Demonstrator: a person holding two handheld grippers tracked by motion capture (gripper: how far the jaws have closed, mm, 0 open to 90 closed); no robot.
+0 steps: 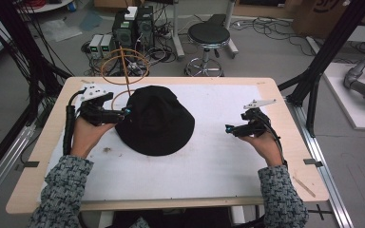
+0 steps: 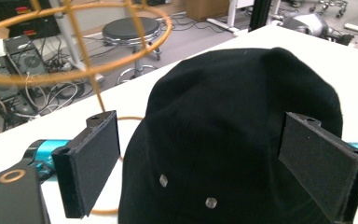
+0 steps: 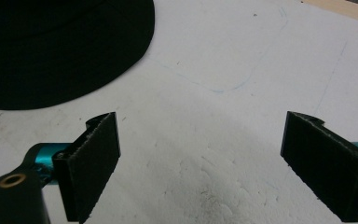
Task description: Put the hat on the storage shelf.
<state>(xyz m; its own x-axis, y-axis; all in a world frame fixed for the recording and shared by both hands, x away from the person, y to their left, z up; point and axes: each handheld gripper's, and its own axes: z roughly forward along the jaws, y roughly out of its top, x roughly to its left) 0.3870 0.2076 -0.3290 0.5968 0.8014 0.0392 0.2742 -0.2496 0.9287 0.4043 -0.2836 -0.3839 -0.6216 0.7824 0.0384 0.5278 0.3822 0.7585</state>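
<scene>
A black bucket hat point(image 1: 154, 121) lies crown up in the middle of the white mat point(image 1: 218, 161). My left gripper point(image 1: 126, 112) is at the hat's left brim, open, its jaws spread wide with the hat's brim and crown point(image 2: 242, 130) between and beyond them; whether the pads touch the cloth is unclear. My right gripper point(image 1: 229, 128) hovers open over bare mat to the right of the hat, apart from it. In the right gripper view the hat's brim point(image 3: 60, 51) lies at the upper left, well ahead of the open jaws.
An orange wire stand point(image 1: 124, 66) with rings rises at the table's far edge, just behind the hat's left side point(image 2: 74, 70). The wooden table point(image 1: 52, 137) borders the mat. A stool point(image 1: 208, 35), computers and cables sit on the floor beyond.
</scene>
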